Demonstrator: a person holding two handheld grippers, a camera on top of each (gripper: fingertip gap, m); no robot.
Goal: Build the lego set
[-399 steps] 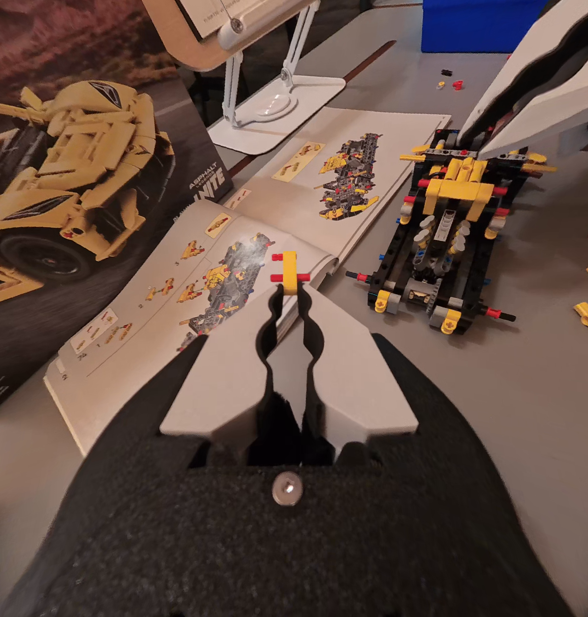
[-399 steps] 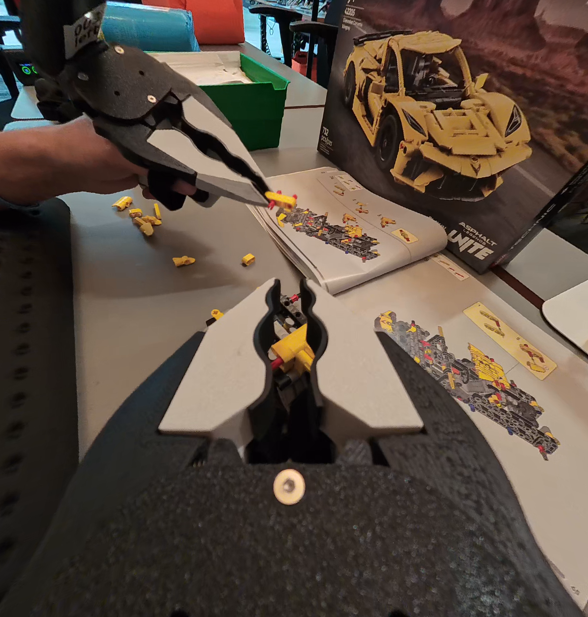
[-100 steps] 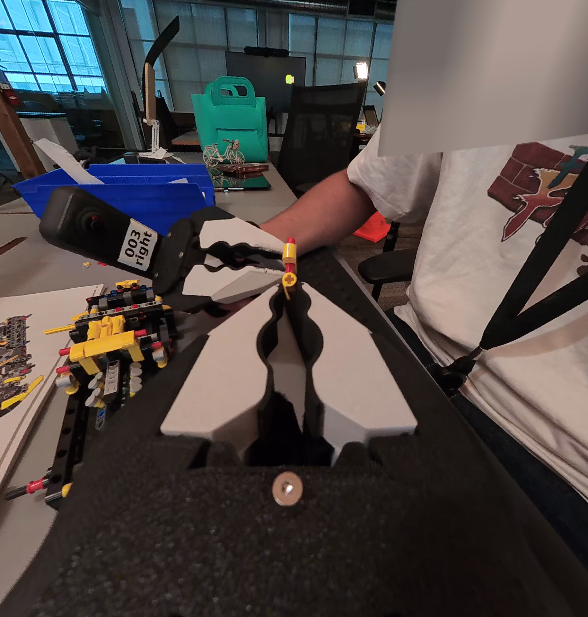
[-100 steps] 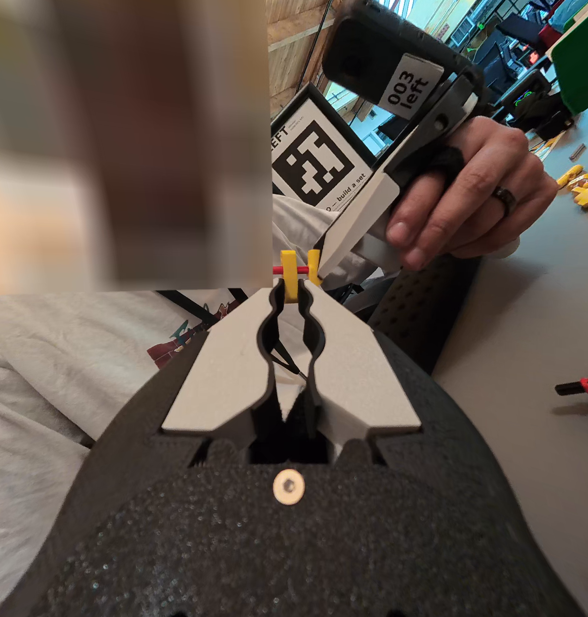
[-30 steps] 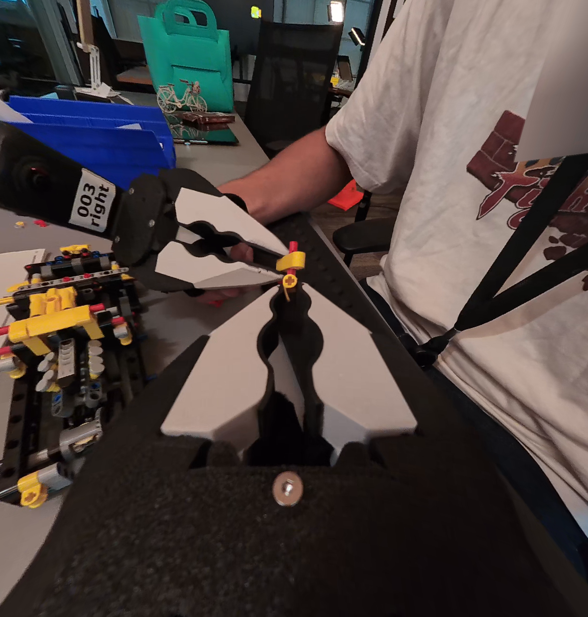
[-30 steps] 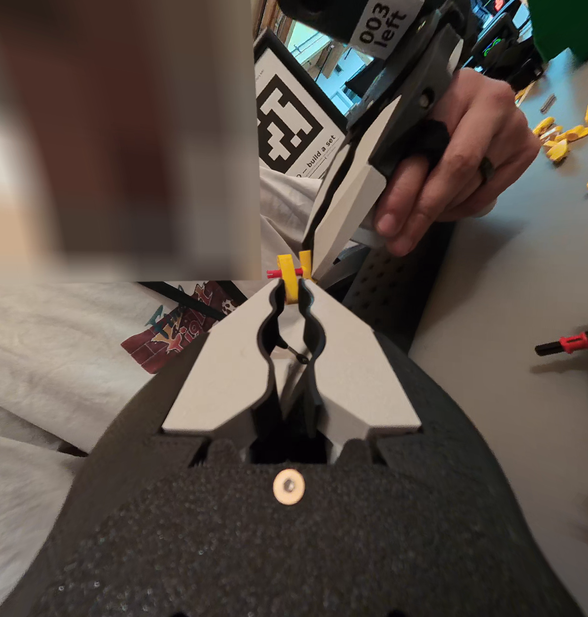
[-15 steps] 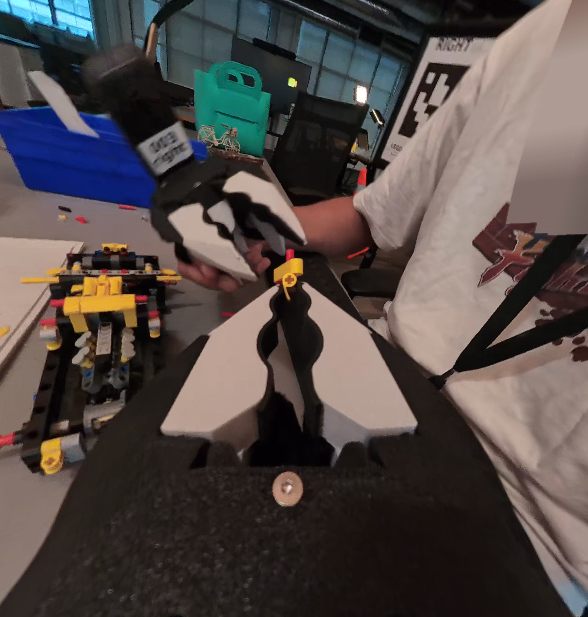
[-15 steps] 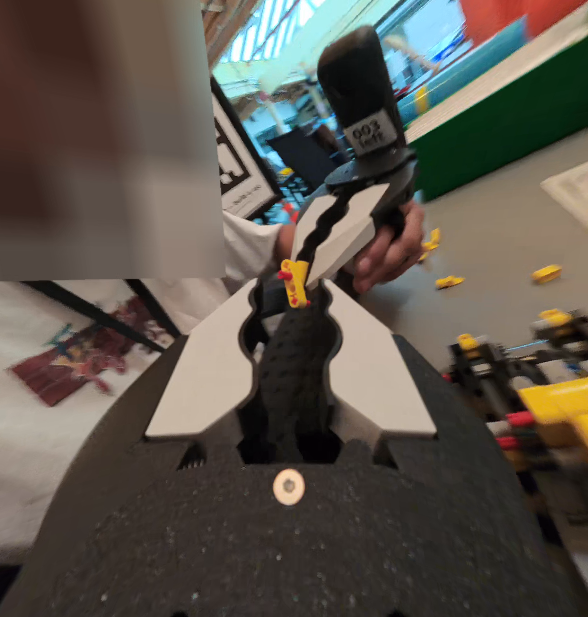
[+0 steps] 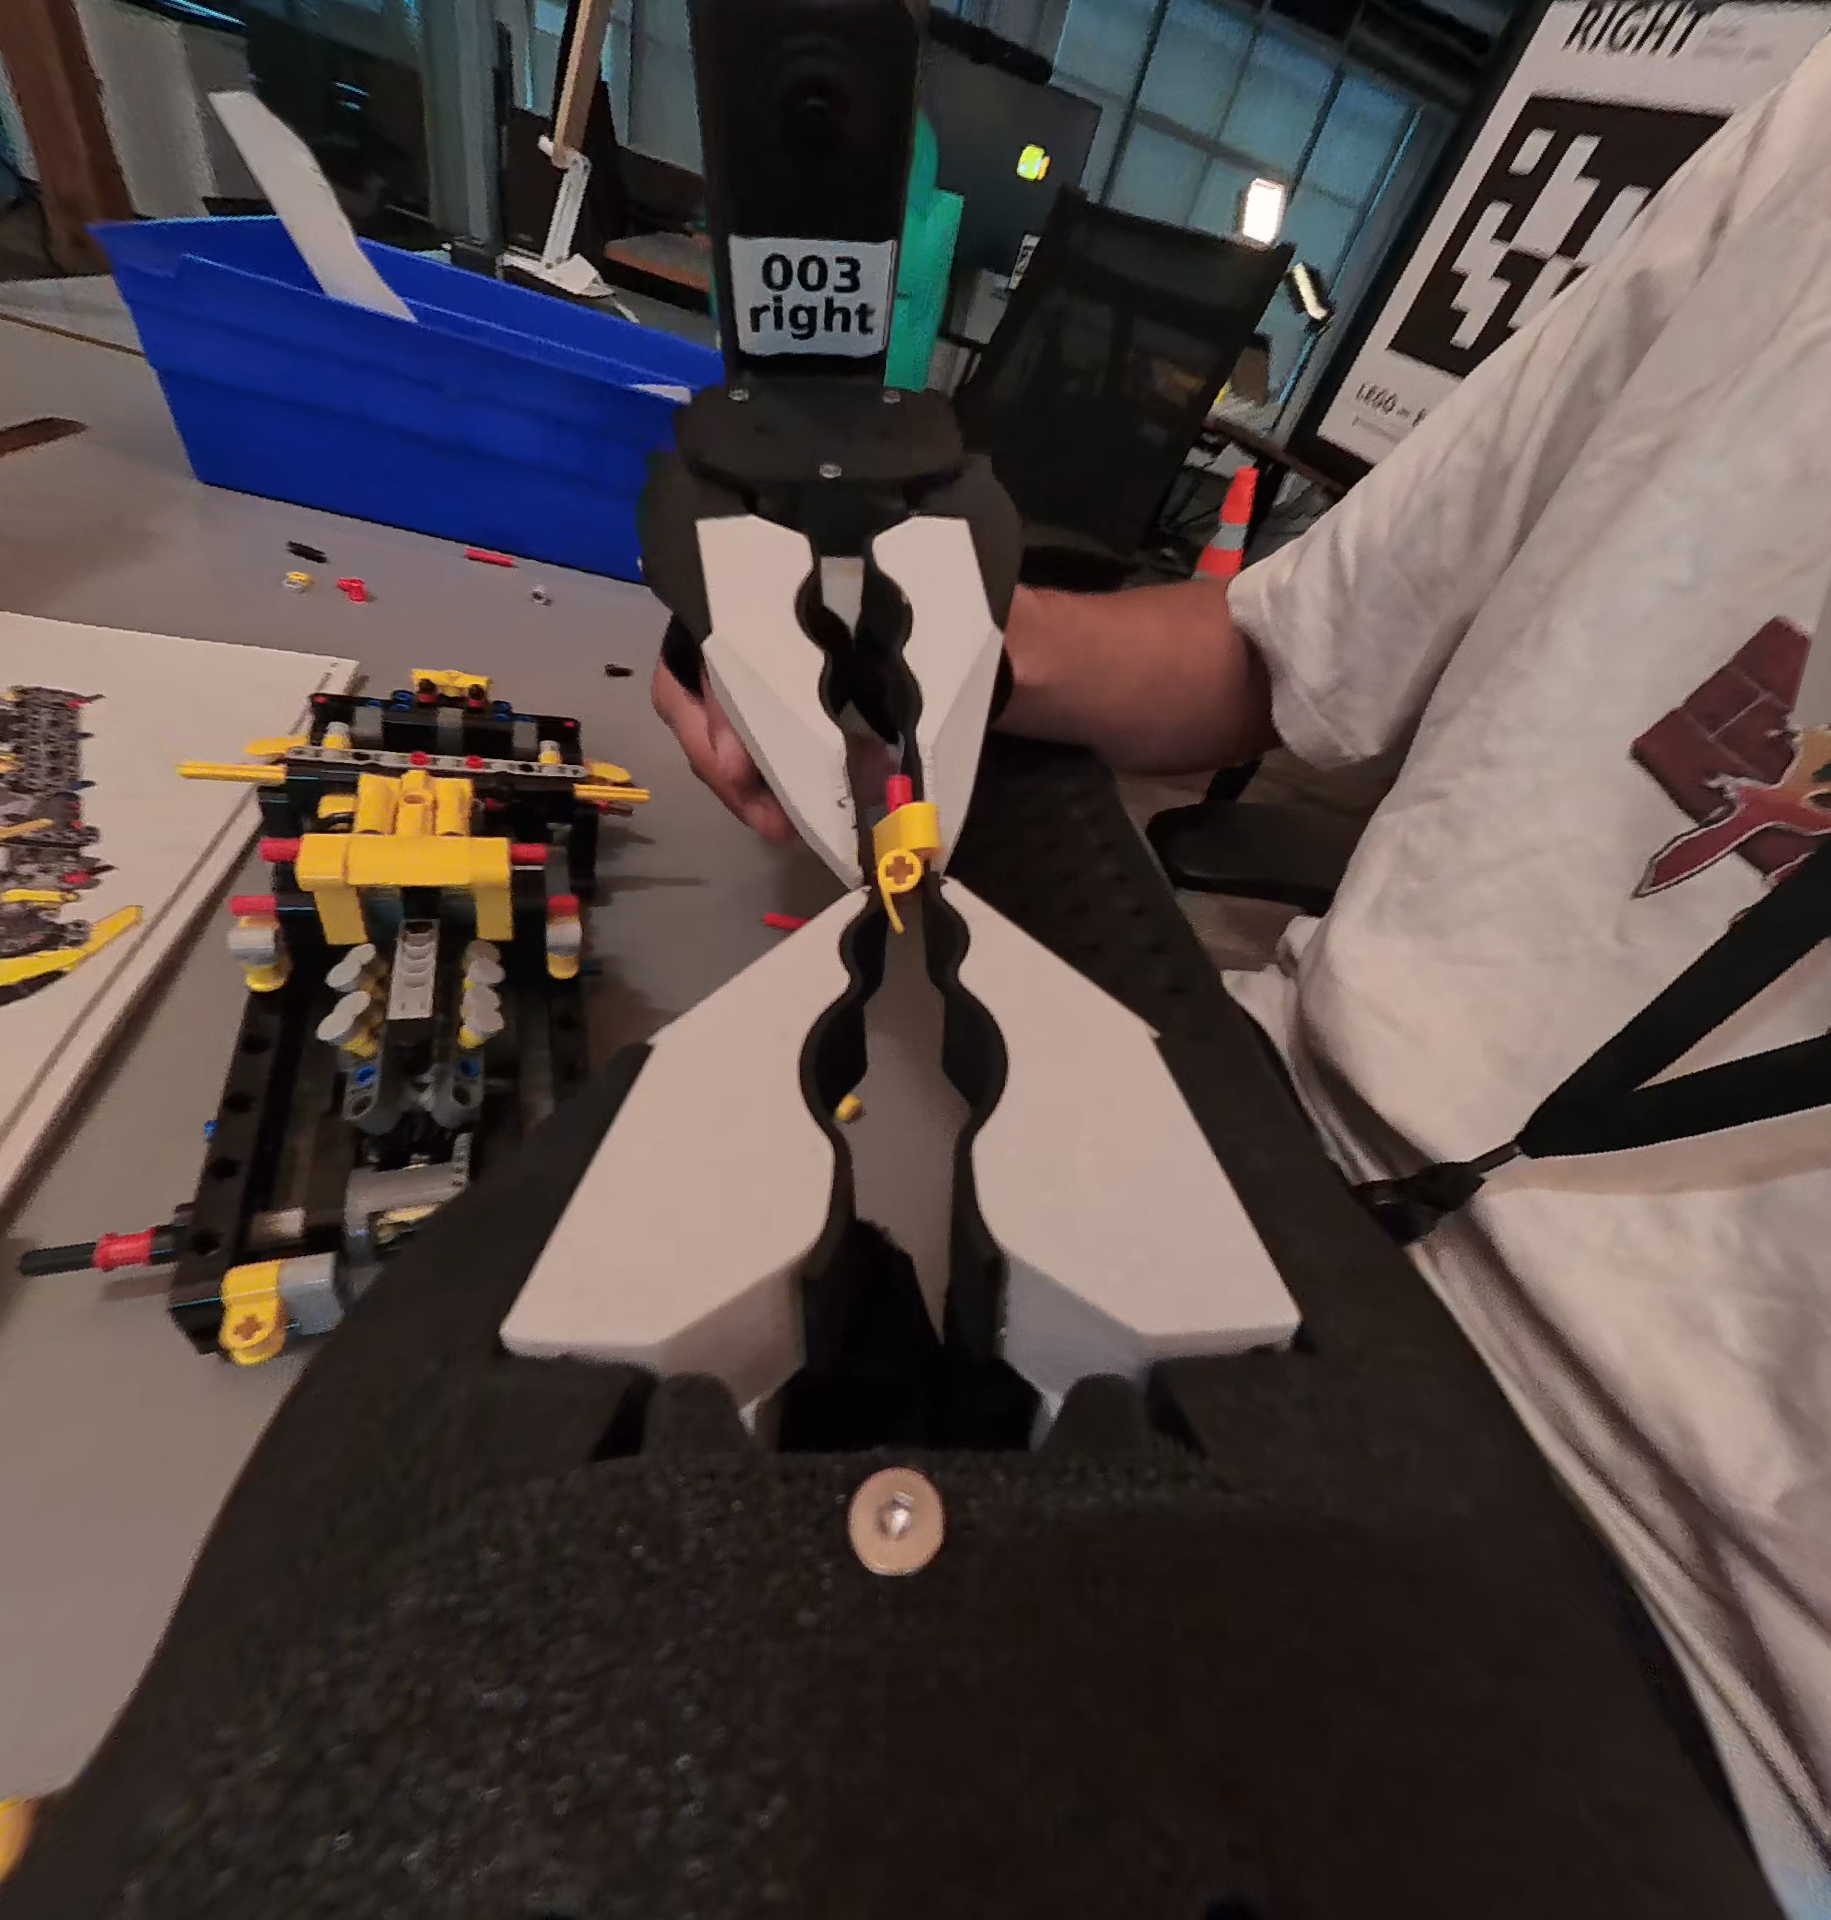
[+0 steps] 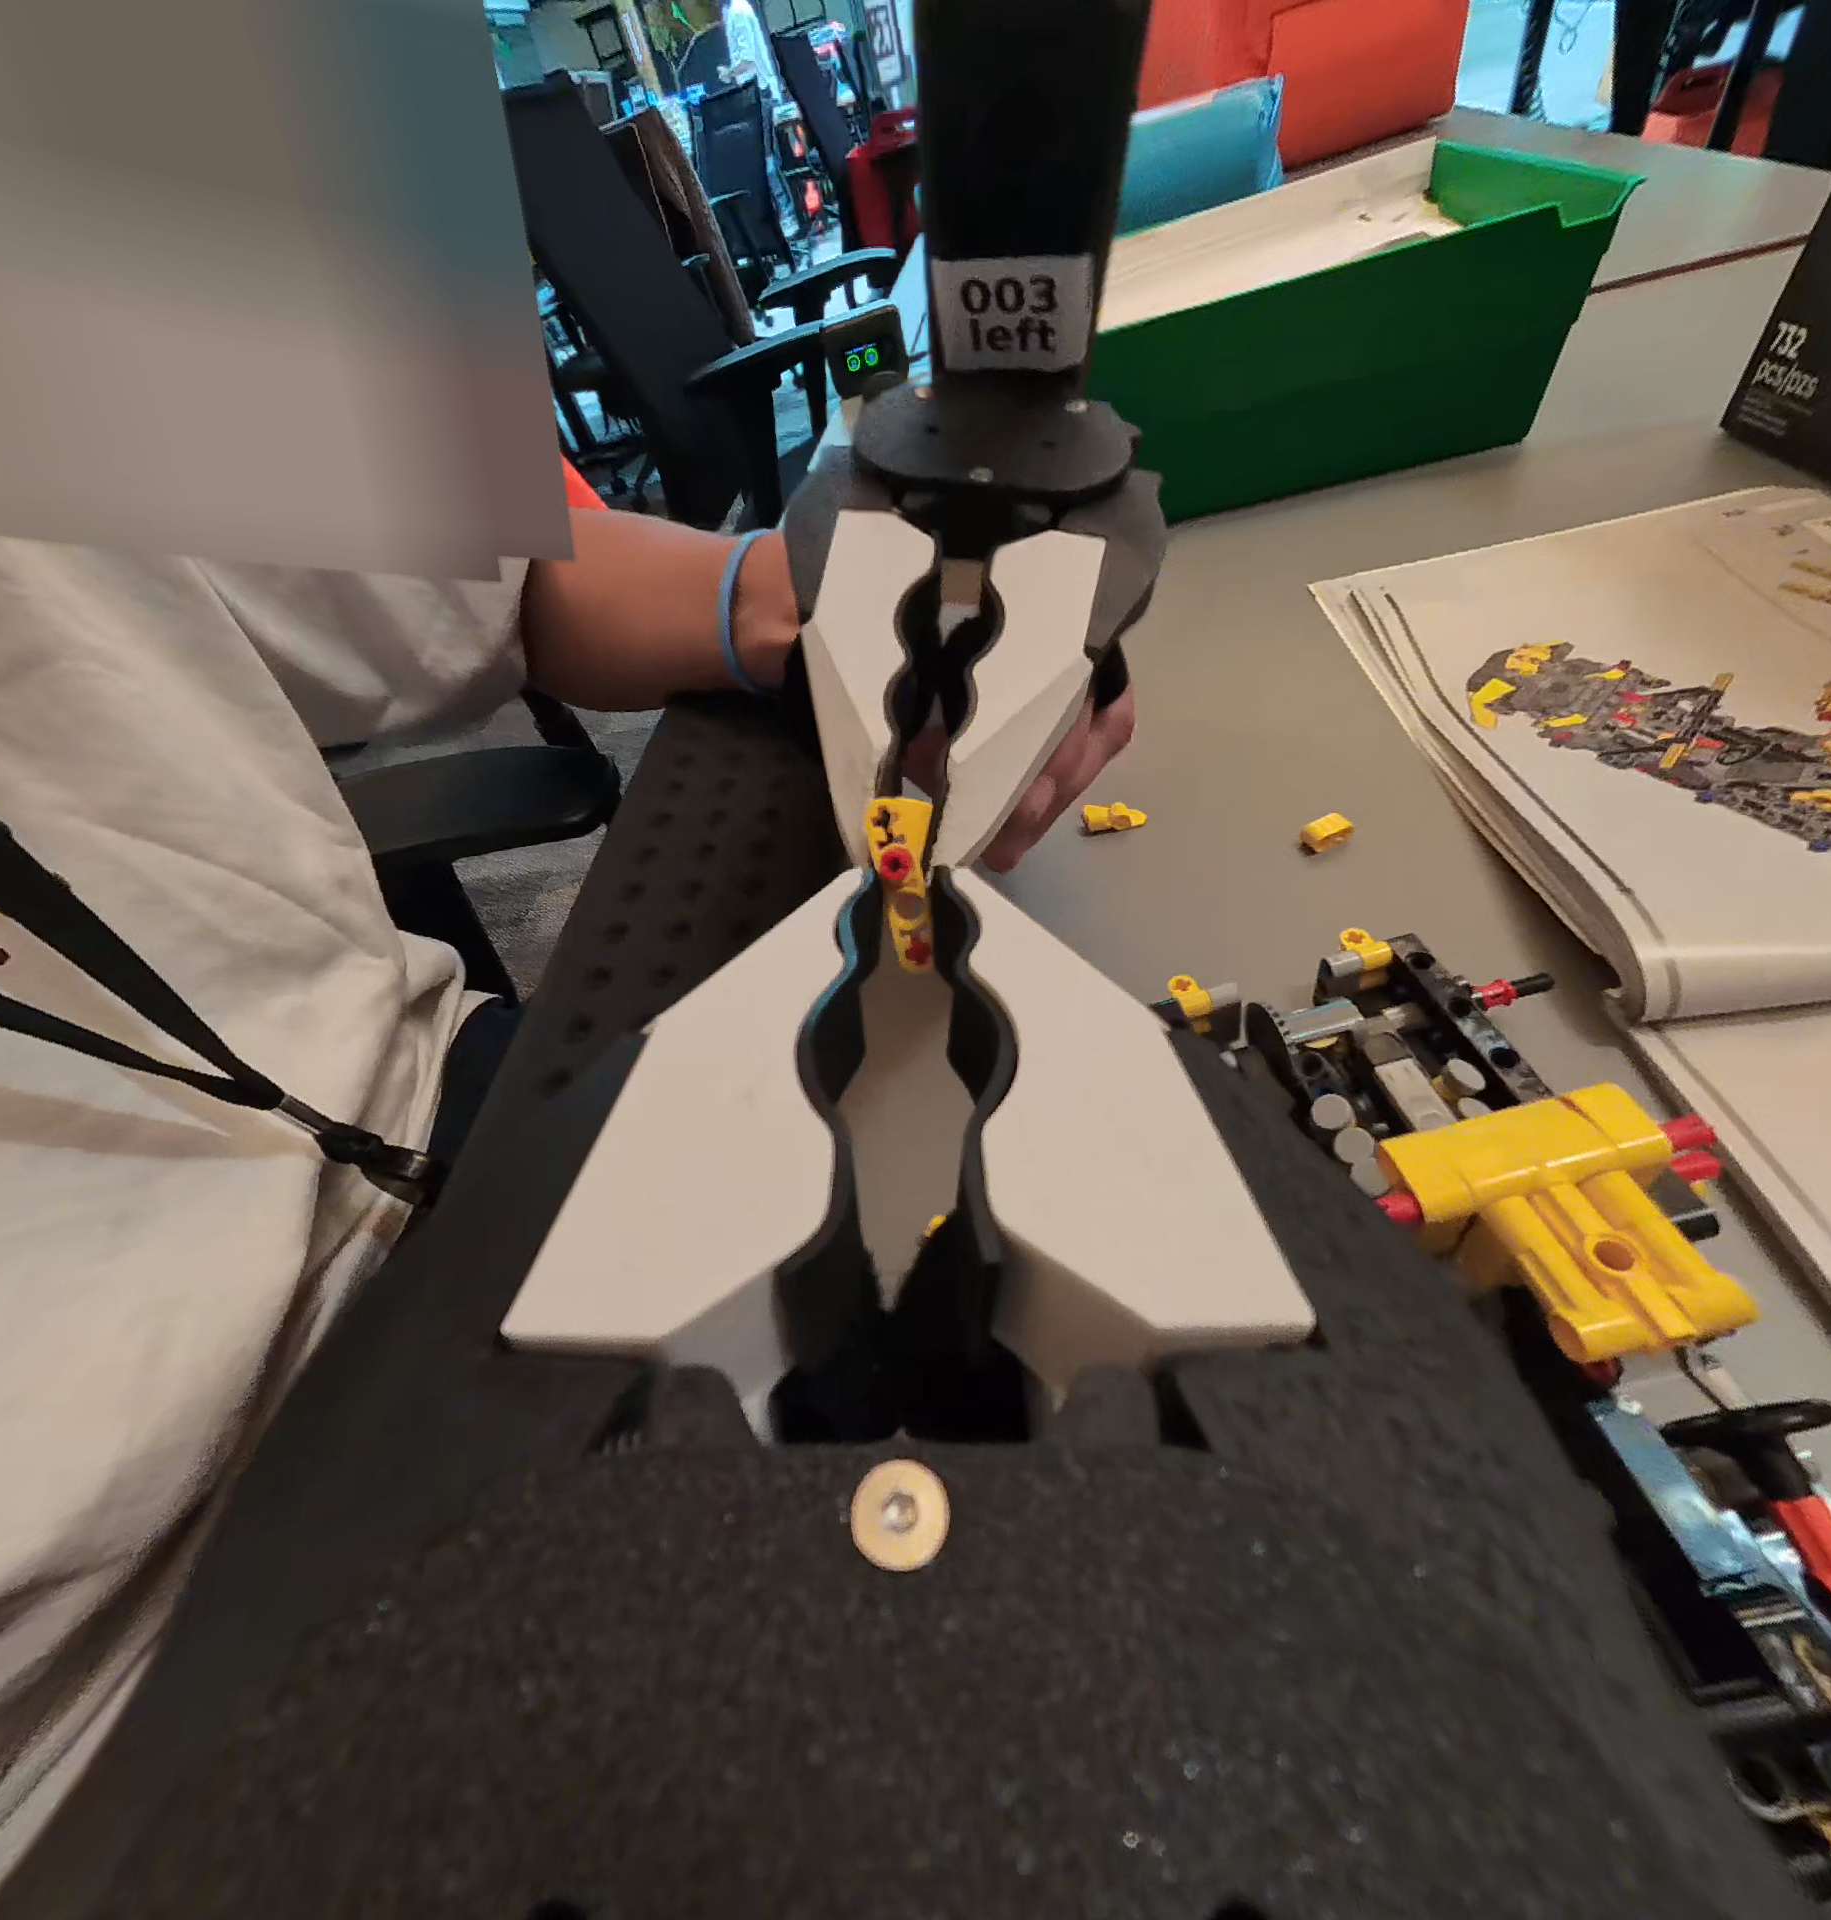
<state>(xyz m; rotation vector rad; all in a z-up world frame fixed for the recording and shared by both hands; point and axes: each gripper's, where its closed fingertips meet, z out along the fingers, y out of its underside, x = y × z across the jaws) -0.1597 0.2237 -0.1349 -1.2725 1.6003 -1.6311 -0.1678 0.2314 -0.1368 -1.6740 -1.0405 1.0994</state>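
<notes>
Risk was losing the small yellow piece: I had both the left gripper and the right gripper closed on it tip to tip above the table. Uneven squeeze or twist could have popped its red pin or dropped it.

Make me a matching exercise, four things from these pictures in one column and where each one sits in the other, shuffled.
Things:
1. small yellow lego piece with red pins
2. black and yellow lego car chassis
3. green plastic bin
4. blue plastic bin

Places:
A. far edge of the table, left wrist view
B. lying on the table beside the booklet
C. between both grippers' fingers
D. behind the left gripper, right wrist view

Pairs: 1-C, 2-B, 3-D, 4-A
</notes>
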